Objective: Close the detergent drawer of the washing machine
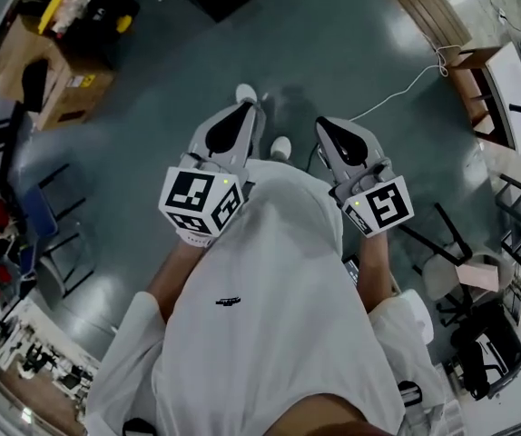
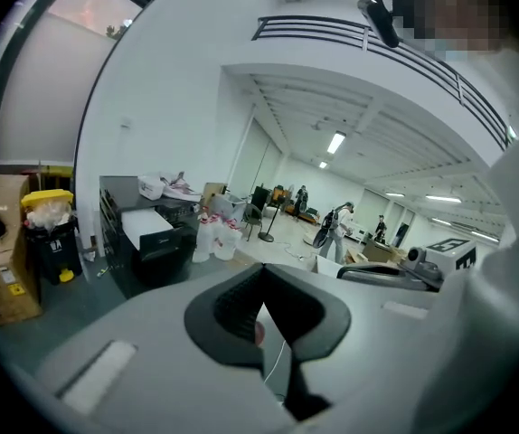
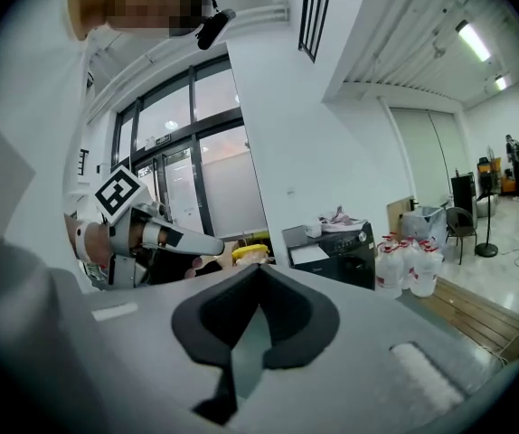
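Two grippers are in view, the left gripper [image 1: 245, 107] and the right gripper [image 1: 324, 125], each bearing one marker cube [image 1: 199, 203]. Two white shoes [image 1: 245, 92] show. There is one cardboard box [image 2: 2, 274], with one yellow-lidded bin [image 2: 50, 229] just beside it and one black machine [image 2: 151, 242] near it.

Dim bluish head view, glare patches on floor [image 1: 333, 53], bright ceiling strips [image 2: 335, 141], daylit windows [image 3: 174, 179], heavy fisheye bending and black corners in gripper views, left tongs [image 2: 261, 271] blurred close up
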`<state>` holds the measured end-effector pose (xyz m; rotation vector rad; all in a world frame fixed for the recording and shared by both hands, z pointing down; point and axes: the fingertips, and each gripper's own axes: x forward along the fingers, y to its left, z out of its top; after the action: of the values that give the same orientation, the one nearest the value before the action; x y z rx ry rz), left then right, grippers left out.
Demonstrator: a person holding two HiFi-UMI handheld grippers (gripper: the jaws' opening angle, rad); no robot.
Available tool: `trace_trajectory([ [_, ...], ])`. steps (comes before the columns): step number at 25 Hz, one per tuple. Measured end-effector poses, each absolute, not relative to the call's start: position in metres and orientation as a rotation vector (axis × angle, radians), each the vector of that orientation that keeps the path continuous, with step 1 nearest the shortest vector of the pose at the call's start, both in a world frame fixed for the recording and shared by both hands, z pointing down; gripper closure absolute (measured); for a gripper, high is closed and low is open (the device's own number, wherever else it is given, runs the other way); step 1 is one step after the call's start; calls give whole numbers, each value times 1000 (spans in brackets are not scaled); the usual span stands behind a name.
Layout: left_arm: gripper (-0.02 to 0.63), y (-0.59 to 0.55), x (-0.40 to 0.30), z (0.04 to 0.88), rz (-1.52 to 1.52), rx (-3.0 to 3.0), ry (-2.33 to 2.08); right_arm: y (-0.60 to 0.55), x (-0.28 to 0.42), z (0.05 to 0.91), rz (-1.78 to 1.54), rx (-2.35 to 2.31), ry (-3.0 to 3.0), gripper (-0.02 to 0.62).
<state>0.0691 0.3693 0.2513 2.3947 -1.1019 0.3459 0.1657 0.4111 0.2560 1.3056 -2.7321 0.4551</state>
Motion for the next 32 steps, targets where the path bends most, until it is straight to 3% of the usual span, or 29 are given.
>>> trace_trajectory([
  [11,589,275,89,258,257,2372,-1063,328,164,259,530,1318,-2678,594],
  [32,590,67,-25,261,69,2356,-1187,123,110,223,353,1367,-2611,594],
])
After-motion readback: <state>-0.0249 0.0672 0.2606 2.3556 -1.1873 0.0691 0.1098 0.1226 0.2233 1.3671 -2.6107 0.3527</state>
